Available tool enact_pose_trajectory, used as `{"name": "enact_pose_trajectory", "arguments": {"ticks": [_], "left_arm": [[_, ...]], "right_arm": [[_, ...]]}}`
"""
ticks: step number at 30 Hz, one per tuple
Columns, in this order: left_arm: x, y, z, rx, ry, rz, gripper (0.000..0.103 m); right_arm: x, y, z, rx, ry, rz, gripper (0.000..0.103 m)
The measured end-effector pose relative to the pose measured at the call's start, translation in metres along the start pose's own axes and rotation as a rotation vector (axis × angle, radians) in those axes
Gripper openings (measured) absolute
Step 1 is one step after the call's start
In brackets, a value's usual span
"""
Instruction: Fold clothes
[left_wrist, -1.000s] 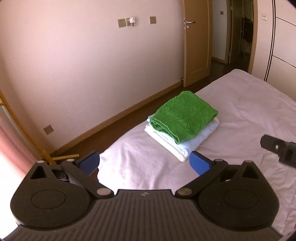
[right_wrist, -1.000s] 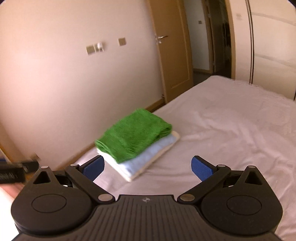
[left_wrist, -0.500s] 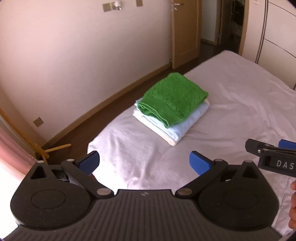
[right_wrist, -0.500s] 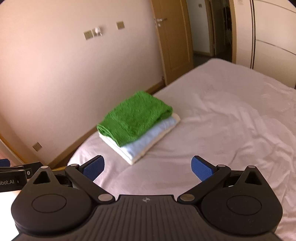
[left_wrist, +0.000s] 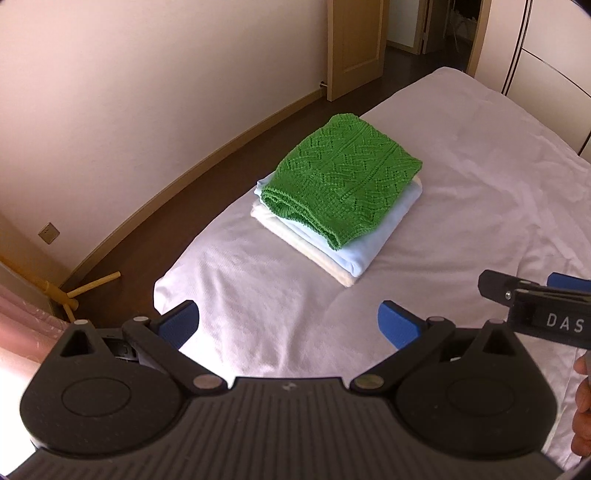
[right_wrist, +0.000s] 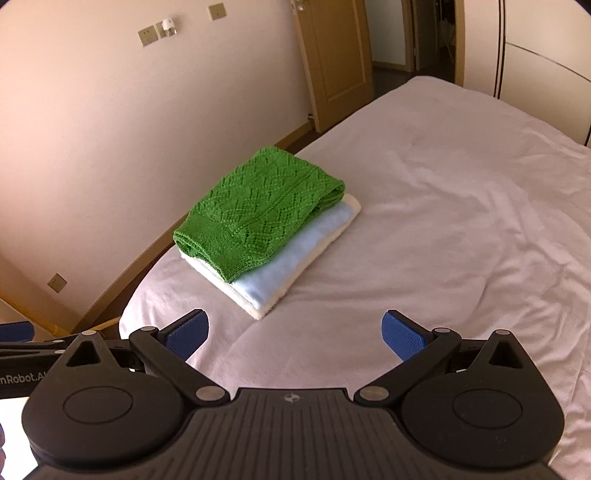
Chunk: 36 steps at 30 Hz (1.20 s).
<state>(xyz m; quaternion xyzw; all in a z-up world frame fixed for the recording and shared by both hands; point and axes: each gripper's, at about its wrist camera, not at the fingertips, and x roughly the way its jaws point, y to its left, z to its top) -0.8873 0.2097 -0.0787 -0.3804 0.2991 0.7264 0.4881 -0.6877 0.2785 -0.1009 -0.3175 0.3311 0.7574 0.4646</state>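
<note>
Your folded stack (left_wrist: 334, 206) lies on the bed (left_wrist: 461, 177), near its corner on the wall side. In the stack, the knitted garment (left_wrist: 340, 177) lies on a second folded piece (left_wrist: 373, 236), which lies on a third (left_wrist: 295, 240). Behind the stack, beyond the bed, stands the door (left_wrist: 356, 40). Left of the stack runs the wall (left_wrist: 147, 81).

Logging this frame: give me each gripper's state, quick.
Left gripper: open, holding nothing.
Right gripper: open, holding nothing.
</note>
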Motion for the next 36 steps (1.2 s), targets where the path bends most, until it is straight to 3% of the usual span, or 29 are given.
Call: {"name": "enact_pose_trajectory", "arguments": {"ticks": [18,36], "left_arm": [[0.052,0.022,0.04,0.045,0.072,-0.028,0.102],[0.086,0.012,0.059,0.13,0.113,-0.047,0.102]], "right_arm": [[0.058,0.022,0.027,0.012,0.108,-0.062,0.103],[0.081,0.021,0.035,0.047,0.143,-0.093,0.103]]}}
